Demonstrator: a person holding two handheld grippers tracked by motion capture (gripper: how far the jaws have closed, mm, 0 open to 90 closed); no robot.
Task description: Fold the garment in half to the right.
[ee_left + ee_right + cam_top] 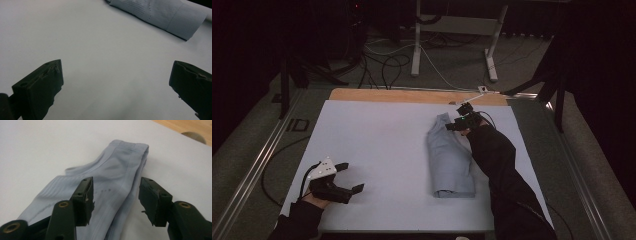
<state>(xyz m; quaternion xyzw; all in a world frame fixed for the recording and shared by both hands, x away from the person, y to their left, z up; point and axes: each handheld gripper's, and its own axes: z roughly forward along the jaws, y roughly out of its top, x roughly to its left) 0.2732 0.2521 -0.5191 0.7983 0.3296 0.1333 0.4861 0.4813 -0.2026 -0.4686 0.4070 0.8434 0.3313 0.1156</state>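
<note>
A light blue-grey garment (451,155), folded into a long strip, lies right of centre on the white sheet (377,140) that covers the table. My right gripper (457,117) hovers over its far end, open. In the right gripper view the cloth (112,170) runs on beneath the gap between the jaws (117,186), and the pads do not touch it. My left gripper (354,176) rests near the front left corner, open and holding nothing. In the left gripper view (116,72) the jaws stand wide apart over bare sheet, with the garment (160,15) farther off.
A strip of bare wooden tabletop (412,96) shows past the sheet's far edge. A metal rail (257,160) runs along the left side. On the floor beyond the table are cables (387,60) and white desk legs (416,40). Dark stands (557,85) rise at the far right.
</note>
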